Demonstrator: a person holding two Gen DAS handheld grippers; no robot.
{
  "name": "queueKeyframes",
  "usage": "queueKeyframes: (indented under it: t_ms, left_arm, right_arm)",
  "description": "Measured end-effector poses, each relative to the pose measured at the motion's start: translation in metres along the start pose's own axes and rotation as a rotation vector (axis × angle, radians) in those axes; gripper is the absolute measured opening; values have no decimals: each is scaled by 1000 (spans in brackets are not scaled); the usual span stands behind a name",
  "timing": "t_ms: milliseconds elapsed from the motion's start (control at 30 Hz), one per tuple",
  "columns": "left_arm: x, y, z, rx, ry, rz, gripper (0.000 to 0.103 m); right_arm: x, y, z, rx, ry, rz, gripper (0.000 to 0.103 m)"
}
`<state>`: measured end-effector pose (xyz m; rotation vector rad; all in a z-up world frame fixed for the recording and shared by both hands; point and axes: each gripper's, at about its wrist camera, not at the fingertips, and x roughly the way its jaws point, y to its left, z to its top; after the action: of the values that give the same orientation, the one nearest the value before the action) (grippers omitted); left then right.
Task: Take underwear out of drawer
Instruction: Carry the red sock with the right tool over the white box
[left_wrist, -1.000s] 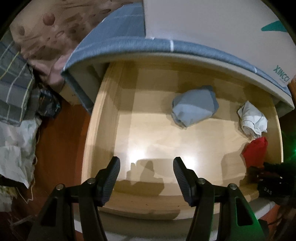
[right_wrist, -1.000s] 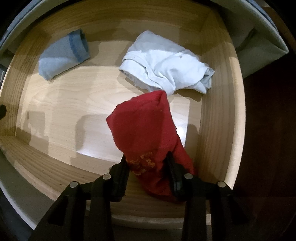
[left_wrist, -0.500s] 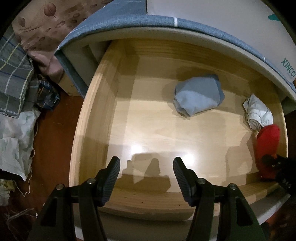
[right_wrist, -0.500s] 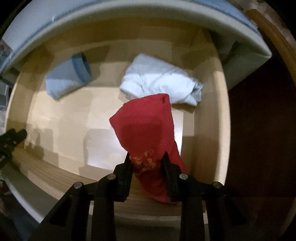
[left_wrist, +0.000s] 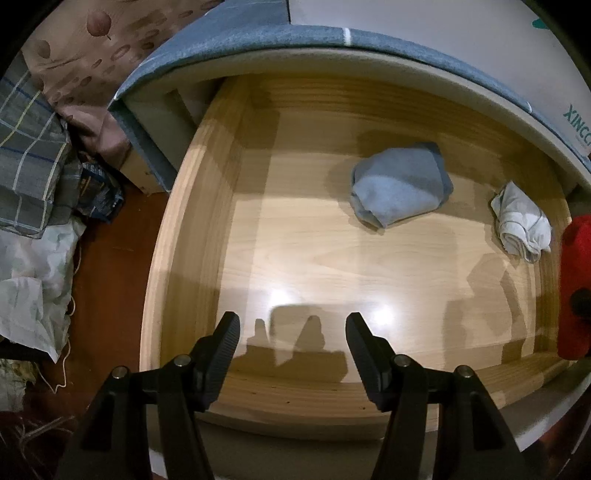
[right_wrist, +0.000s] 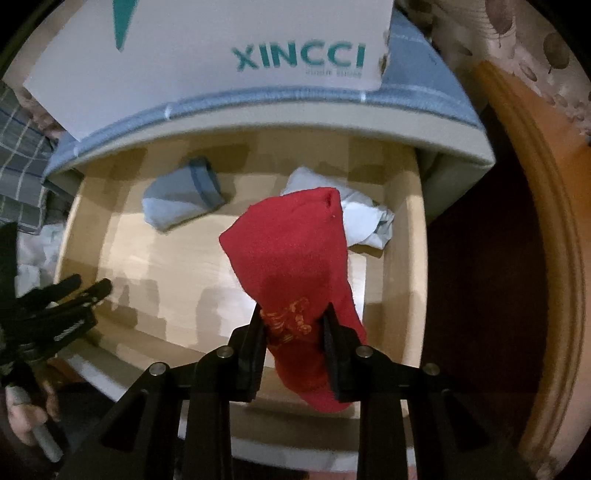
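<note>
My right gripper (right_wrist: 295, 325) is shut on red underwear (right_wrist: 295, 258) and holds it up above the open wooden drawer (right_wrist: 406, 258); the red cloth also shows at the right edge of the left wrist view (left_wrist: 576, 277). Blue-grey underwear (left_wrist: 400, 188) (right_wrist: 181, 199) and white underwear (left_wrist: 521, 221) (right_wrist: 362, 218) lie on the drawer floor near the back. My left gripper (left_wrist: 291, 332) is open and empty over the drawer's front left part; it also shows in the right wrist view (right_wrist: 74, 295).
A white box marked XINCCI (right_wrist: 221, 48) lies on the grey-blue cabinet top (left_wrist: 258, 40) above the drawer. Plaid and patterned cloths (left_wrist: 29, 147) and crumpled bags (left_wrist: 33, 280) lie on the floor at the left. A wooden bed frame (right_wrist: 535, 221) stands at the right.
My right gripper has lifted the red underwear up and back out of the drawer. My left gripper has risen a little and stays open.
</note>
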<state>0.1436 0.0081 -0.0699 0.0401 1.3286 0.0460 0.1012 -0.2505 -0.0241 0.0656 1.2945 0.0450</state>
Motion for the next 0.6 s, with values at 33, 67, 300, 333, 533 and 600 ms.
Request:
queueKeyframes:
  t_ms: [33,67,300,333,533,600]
  left_arm:
    - [0,0,0,-2,1,1,61]
    - [0,1,0,-4,0,1,61]
    - [-3,6,-1,-20,-11,-10,61]
    - [-3,6,-1,-22,-8,-13,61]
    - [-4,7,-1,-22,-13,-15,61]
    - [-3,7,-1,-22,-13,-15,61]
  right_arm:
    - [-6,0,3,3,-8,7,25]
    - [-12,0,5,1,-17,8,25]
    - [-73,3,27,-19,-113,21,25]
    - [-85,4,34,-22,-135,19,25]
    - [-134,17,74,-52,-236,15,25]
    - [-144,24,89,-61,-255,10,25]
